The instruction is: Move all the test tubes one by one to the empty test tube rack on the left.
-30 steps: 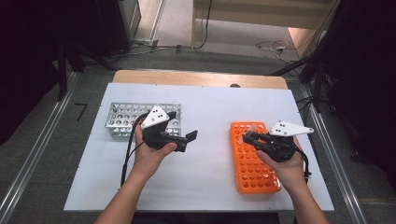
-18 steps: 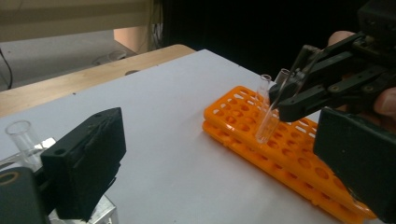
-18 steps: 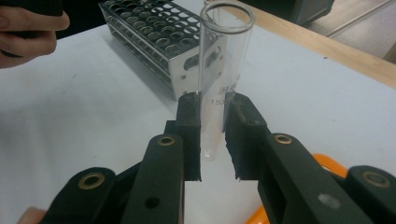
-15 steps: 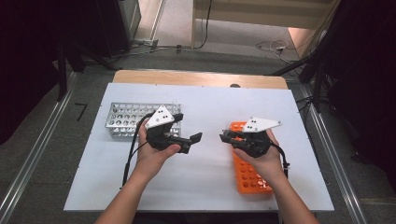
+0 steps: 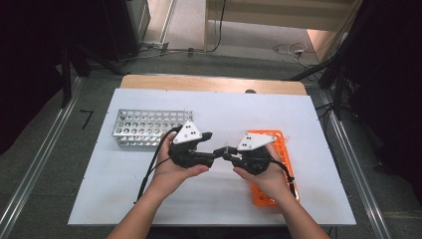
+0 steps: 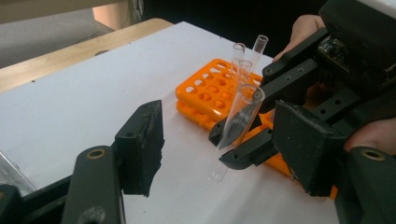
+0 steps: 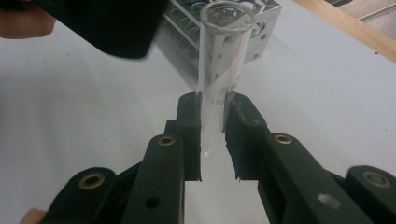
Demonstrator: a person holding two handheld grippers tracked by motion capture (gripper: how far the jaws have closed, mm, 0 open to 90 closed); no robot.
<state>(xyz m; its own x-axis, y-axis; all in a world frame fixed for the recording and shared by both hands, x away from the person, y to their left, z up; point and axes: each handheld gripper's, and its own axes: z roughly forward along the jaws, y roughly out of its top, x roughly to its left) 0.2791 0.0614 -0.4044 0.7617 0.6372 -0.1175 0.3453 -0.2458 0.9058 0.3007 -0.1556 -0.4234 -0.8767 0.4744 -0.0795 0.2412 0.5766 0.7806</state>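
Note:
A clear glass test tube [image 7: 219, 70] stands nearly upright, with my right gripper [image 7: 214, 121] shut on its lower part. In the left gripper view the same tube [image 6: 236, 126] sits between my left gripper's [image 6: 219, 149] two wide-apart jaws, and neither jaw touches it. From the high view both grippers meet tip to tip at the table's middle: the left gripper [image 5: 213, 148] is open and the right gripper [image 5: 226, 153] holds the tube. Part of the orange rack [image 5: 282, 140] lies under the right hand.
A metal tube rack [image 5: 144, 127] lies at the left of the white table top [image 5: 149, 199]. A few empty tubes [image 6: 238, 58] stand in the orange rack [image 6: 205, 91]. A wooden strip [image 5: 209, 83] borders the far edge.
The right gripper has moved left from above the orange rack to the table's middle. The left gripper has shifted right to meet it, so the tube now sits between its jaws.

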